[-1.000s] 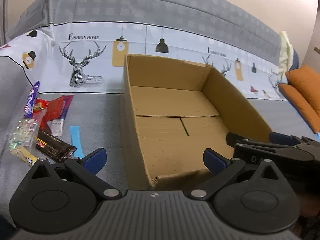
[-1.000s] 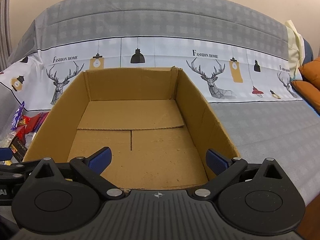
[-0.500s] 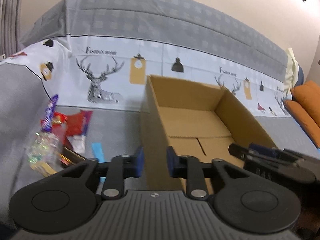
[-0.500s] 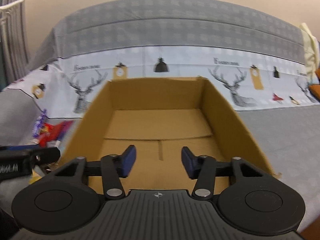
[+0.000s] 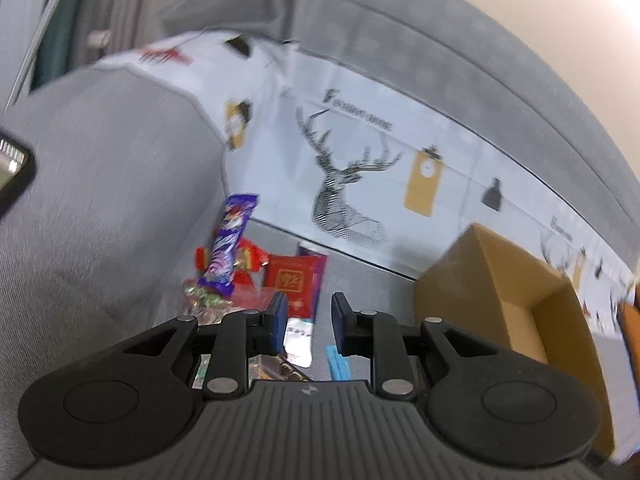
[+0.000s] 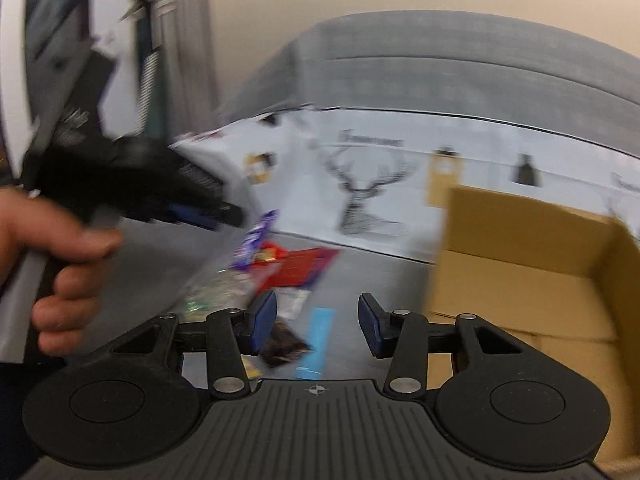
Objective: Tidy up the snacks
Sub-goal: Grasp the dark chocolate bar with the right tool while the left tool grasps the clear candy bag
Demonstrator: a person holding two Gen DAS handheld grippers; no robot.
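A pile of snacks lies on the grey sofa seat: a purple bar point(image 5: 229, 240), a red packet point(image 5: 294, 280), a clear bag of candies point(image 5: 204, 300), a dark bar point(image 6: 285, 342) and a light blue strip point(image 6: 318, 336). An open cardboard box point(image 5: 516, 280) stands to their right; it also shows in the right wrist view point(image 6: 532, 256). My left gripper point(image 5: 309, 329) is open a small way and empty, above the snacks. My right gripper point(image 6: 316, 322) is open and empty, over the blue strip. The left gripper appears blurred in the right wrist view point(image 6: 192, 204).
The sofa backrest point(image 5: 360, 152) with a deer print rises behind the snacks. A grey armrest point(image 5: 100, 184) bounds the left side. An orange cushion point(image 5: 630, 320) lies at far right. A hand point(image 6: 52, 264) holds the left gripper.
Both grippers have swung left from the box toward the snack pile. The jaws of both narrowed from wide open to partly open. The views are motion-blurred now.
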